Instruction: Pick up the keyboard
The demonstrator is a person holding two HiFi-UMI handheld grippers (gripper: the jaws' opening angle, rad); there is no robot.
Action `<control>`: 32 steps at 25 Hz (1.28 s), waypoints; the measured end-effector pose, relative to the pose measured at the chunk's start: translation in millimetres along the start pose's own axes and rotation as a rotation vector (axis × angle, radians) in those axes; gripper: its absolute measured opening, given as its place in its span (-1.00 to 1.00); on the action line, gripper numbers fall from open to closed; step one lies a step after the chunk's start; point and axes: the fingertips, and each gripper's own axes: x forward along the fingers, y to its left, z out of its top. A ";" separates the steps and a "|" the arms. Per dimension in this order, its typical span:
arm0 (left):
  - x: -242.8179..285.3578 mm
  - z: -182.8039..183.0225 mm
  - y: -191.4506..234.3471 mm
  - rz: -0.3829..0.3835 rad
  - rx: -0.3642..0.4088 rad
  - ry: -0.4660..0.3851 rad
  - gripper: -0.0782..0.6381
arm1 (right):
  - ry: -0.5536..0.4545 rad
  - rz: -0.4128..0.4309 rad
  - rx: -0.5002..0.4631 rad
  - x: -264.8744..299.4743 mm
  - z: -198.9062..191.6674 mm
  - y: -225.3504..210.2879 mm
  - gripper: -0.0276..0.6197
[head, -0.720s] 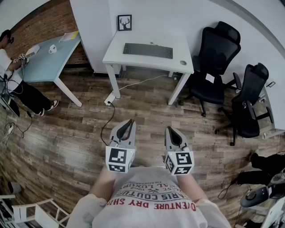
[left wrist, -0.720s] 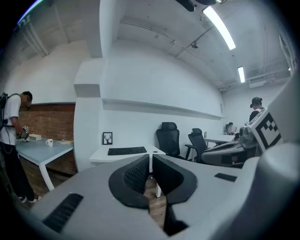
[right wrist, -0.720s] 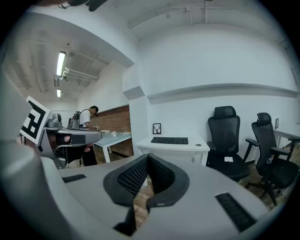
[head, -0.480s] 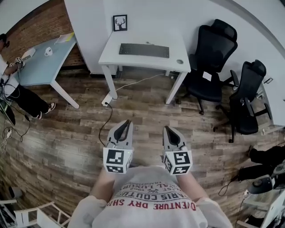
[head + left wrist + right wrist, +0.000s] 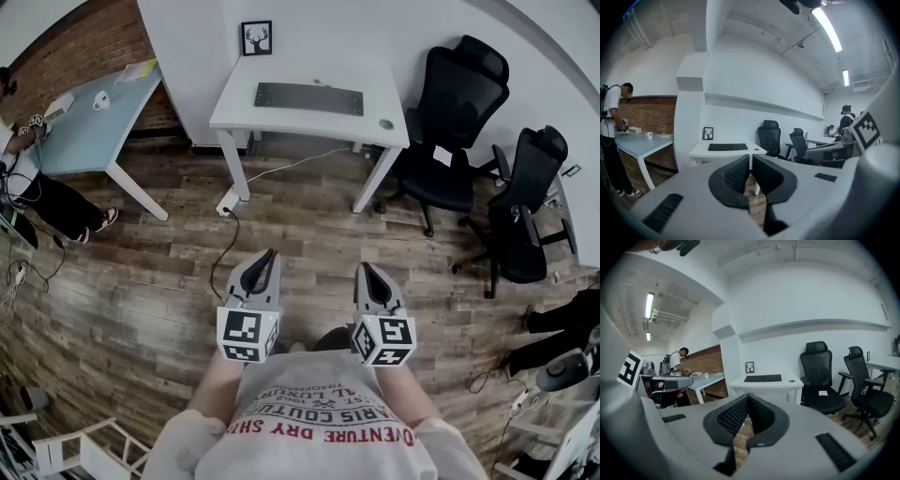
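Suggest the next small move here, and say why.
Probably a step forward toward the white desk: the keyboard lies on it across the wooden floor, far beyond the left tongs and right tongs, both shut and empty.

At the far left, a person (image 5: 42, 197) beside the blue table (image 5: 103, 127) is cut off by the edge. On the white desk (image 5: 300, 124), the keyboard (image 5: 309, 98) shows no separate keys at this size, and the small round thing (image 5: 386, 124) at its right is too small to tell. Grey gear (image 5: 562, 370) at the near right is cropped.

Head overhead, gripper views level, sharing keyboard (image 5: 309, 98)
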 end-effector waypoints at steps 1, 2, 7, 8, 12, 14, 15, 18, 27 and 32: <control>2.9 -1.0 0.9 0.003 -0.003 0.006 -0.67 | -0.004 -0.004 -0.006 1.7 1.2 -2.8 -0.83; 6.4 -1.6 1.5 0.006 -0.006 0.012 -0.67 | -0.007 -0.007 -0.011 4.2 2.6 -5.9 -0.83; 31.1 -6.5 7.9 0.019 -0.009 0.042 -0.67 | 0.000 0.007 -0.013 31.7 5.2 -17.9 -0.83; 37.2 -6.8 9.9 0.024 -0.007 0.047 -0.67 | 0.003 0.013 -0.013 39.4 5.4 -20.4 -0.83; 68.5 -3.4 19.6 0.052 0.000 0.064 -0.67 | 0.020 0.046 -0.013 75.7 9.2 -34.3 -0.83; 87.2 2.8 25.5 0.068 0.004 0.064 -0.67 | 0.020 0.058 -0.023 95.9 15.5 -43.3 -0.83; 96.7 6.7 28.0 0.073 0.005 0.064 -0.67 | 0.019 0.062 -0.025 106.3 19.8 -48.6 -0.83; 126.7 17.7 35.8 0.082 0.008 0.066 -0.67 | 0.016 0.075 -0.015 138.4 35.0 -65.2 -0.83; 226.8 50.7 49.4 0.126 0.031 0.059 -0.67 | -0.028 0.080 0.000 226.7 87.4 -144.0 -0.83; 277.9 60.1 64.9 0.154 0.011 0.057 -0.67 | -0.021 0.098 0.005 272.7 100.3 -170.2 -0.83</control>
